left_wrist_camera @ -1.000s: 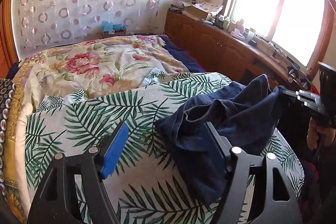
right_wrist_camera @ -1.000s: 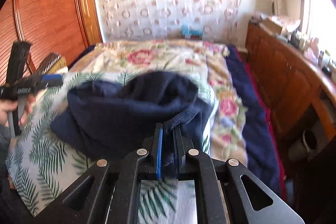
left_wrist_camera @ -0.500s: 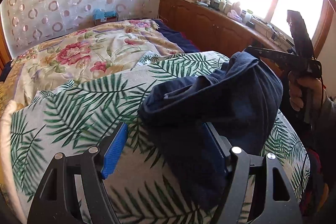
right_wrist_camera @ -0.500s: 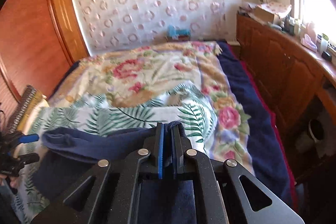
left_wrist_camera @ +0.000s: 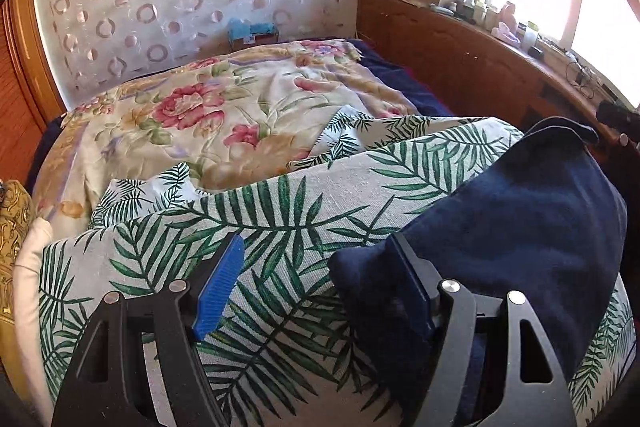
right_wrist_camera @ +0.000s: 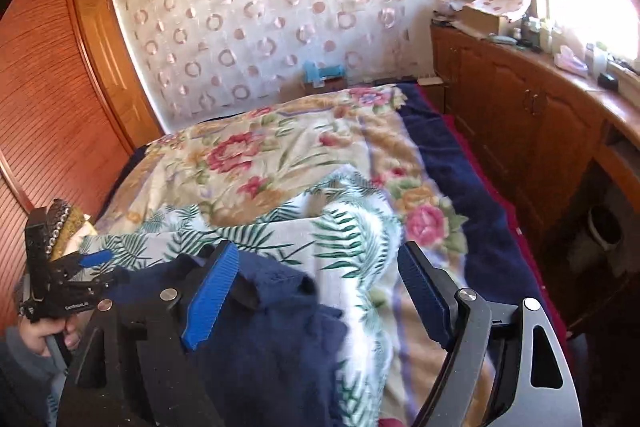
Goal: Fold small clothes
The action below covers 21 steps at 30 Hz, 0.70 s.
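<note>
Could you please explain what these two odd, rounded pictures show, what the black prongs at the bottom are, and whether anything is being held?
A person holds a hand-held gripper in each hand; a fisheye camera on each looks out along its two fingers. The left gripper stands open over a palm-leaf print sheet on the bed. A navy garment, the item being folded, is draped over its right finger, not pinched. The right gripper is opening; the garment lies below it, partly between the blue pads but gripped by neither. In the right view, the person's hand carries the left gripper.

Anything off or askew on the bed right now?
Yes: the dark navy knit garment lies bunched, draped over the left gripper's right finger, not flat on the palm-leaf print sheet. The right gripper is opening, its pads clear of the cloth.
</note>
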### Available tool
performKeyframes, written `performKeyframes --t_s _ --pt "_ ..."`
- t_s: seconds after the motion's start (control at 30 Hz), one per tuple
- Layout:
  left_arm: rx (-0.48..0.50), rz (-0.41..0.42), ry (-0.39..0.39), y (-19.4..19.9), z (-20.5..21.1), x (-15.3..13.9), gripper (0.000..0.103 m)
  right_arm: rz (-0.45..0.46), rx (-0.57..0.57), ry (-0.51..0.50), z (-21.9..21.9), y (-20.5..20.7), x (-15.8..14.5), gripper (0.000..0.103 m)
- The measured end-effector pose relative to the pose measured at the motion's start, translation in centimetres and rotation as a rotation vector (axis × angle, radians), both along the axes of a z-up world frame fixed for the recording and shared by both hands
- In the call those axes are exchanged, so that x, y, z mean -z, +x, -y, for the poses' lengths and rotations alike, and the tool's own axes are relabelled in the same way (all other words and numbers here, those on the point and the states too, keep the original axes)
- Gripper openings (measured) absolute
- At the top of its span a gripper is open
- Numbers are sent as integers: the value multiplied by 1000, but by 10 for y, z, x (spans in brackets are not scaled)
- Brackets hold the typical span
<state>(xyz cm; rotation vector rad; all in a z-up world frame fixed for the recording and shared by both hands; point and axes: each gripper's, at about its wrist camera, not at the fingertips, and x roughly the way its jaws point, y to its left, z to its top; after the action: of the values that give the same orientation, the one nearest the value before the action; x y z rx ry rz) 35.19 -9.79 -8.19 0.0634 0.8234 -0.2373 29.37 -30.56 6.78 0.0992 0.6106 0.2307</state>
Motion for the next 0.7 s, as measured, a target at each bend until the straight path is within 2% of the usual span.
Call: performKeyframes --t_s 0.13,0.37,0.43,0.5,0.57,0.7 --pt "-1 2 -51 -9 -7 -8 74 -24 -43 -59 -10 -8 7 83" --pt "24 -9 -80 -21 -6 -12 74 -68 -121 -176 -41 -7 20 83" --pt "39 -16 -81 -26 -3 -13 74 -70 -78 -213 -44 6 22 83" --pt "47 -22 -86 -32 -1 -13 74 -51 41 -251 -37 17 16 83" --pt "63 -44 -108 -34 -1 -9 74 -39 59 -237 -31 20 11 83" --pt "64 -94 -132 -30 0 2 74 -51 4 -172 -27 7 8 83"
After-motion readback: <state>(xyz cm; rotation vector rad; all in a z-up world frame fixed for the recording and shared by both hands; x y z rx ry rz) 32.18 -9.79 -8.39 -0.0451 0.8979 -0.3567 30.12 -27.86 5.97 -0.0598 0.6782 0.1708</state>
